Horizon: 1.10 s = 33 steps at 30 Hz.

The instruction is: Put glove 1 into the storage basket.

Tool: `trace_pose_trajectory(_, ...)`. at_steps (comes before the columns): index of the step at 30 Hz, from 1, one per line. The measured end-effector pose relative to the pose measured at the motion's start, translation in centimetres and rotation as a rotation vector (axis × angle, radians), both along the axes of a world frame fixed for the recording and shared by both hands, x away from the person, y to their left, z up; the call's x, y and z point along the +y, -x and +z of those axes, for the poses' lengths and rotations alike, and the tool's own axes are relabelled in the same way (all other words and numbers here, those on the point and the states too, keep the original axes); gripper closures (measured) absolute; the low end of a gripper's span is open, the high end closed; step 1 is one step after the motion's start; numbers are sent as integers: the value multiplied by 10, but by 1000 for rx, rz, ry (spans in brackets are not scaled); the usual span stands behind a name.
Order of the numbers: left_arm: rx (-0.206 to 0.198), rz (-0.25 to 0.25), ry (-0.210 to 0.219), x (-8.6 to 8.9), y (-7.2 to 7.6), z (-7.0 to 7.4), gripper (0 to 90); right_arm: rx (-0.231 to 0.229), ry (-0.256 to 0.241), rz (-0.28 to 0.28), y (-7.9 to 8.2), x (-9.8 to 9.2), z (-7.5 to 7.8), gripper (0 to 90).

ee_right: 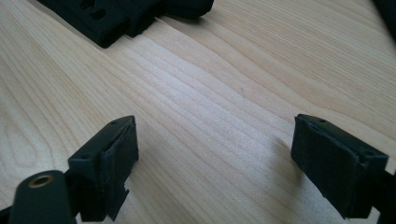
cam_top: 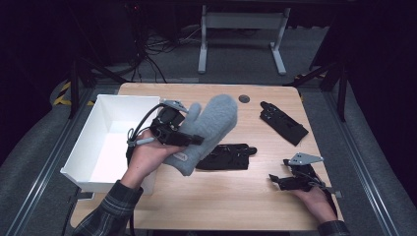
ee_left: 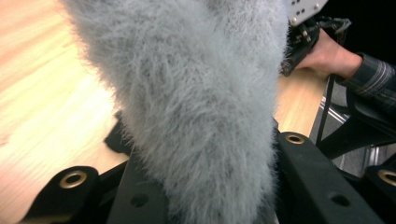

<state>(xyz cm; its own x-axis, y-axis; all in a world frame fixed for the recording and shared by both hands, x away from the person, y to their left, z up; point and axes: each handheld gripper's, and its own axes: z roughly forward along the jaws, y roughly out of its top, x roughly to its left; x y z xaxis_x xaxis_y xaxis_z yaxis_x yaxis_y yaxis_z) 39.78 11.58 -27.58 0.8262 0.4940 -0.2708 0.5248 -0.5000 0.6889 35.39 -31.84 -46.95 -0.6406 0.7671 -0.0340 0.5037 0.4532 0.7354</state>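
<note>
**Mitt held above table, beside bin**

The grey fleece mitt (cam_top: pixel 209 130) is raised off the table (cam_top: pixel 231 196), tilted, with its rounded tip toward the far edge and its cuff down toward the person. The left gripper (cam_top: pixel 189 140) grasps it across the cuff end; in the left gripper view the fleece (ee_left: pixel 196 102) fills the gap between both jaws, which press against it on either side. The mitt hangs just right of the white bin (cam_top: pixel 105 142), near the bin's right wall and above its near right corner.

Directly under and right of the mitt lies a black glove (cam_top: pixel 226 157), flat on the wood. A second black glove (cam_top: pixel 283 123) lies well apart, toward the far right corner. A small dark disc (cam_top: pixel 244 99) sits near the far edge.

The right gripper (cam_top: pixel 278 181) rests low near the right front of the table, jaws spread wide with nothing between them; bare wood (ee_right: pixel 215 116) shows in the gap. A broad strip of bare table runs along the near edge between both hands.
</note>
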Motion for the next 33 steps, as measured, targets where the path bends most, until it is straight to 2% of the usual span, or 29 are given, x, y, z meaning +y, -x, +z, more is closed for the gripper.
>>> trace_pose_trajectory(3, -7, 19, 4, 9, -1, 7, 690, 0, 2, -1, 0, 0, 0, 154)
trace_pose_trajectory(7, -22, 76, 15, 37, -2, 21, 690, 0, 1, -1, 0, 0, 0, 154)
trace_pose_trajectory(8, -22, 76, 15, 37, -2, 21, 690, 0, 1, -1, 0, 0, 0, 154)
trace_pose_trajectory(10, -24, 102, 25, 49, -3, 25, 690, 0, 1, -1, 0, 0, 0, 154)
trace_pose_trajectory(12, -30, 149, 32, 71, -2, 29, 690, 0, 2, -2, 0, 0, 0, 153)
trace_pose_trajectory(13, -30, 149, 32, 71, -2, 29, 690, 0, 2, -2, 0, 0, 0, 153)
trace_pose_trajectory(15, -27, 188, 38, 87, -2, 28, 690, 1, 1, -2, 0, 0, 0, 153)
trace_pose_trajectory(25, 11, 354, 63, 153, -4, 10, 690, 2, 0, -2, 0, 1, 0, 153)
trace_pose_trajectory(33, 54, 438, 44, 178, -8, -16, 690, 2, 0, -3, 0, 1, 0, 152)
